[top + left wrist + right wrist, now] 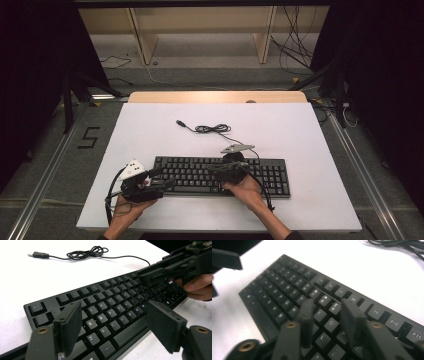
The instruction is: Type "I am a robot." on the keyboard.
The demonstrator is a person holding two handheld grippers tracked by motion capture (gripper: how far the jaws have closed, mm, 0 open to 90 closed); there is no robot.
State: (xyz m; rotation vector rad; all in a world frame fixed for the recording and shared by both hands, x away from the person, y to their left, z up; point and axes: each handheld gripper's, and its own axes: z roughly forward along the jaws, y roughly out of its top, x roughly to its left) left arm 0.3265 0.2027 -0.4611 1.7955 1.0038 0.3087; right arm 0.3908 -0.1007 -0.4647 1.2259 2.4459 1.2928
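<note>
A black keyboard [222, 175] lies along the near edge of the white table [150, 130], both grippers poised over its keys. The left gripper [113, 322] hangs wide open over the left-hand letters; the right gripper [324, 315] stands part-open, empty, above the middle keys. The step appears to be key pressing, which next calls for lowering one jaw tip squarely onto a single key.

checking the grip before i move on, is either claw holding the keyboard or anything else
Nothing is held. The left claw hangs open above the keyboard, and the right claw is part open over its keys with nothing between the jaws.
</note>
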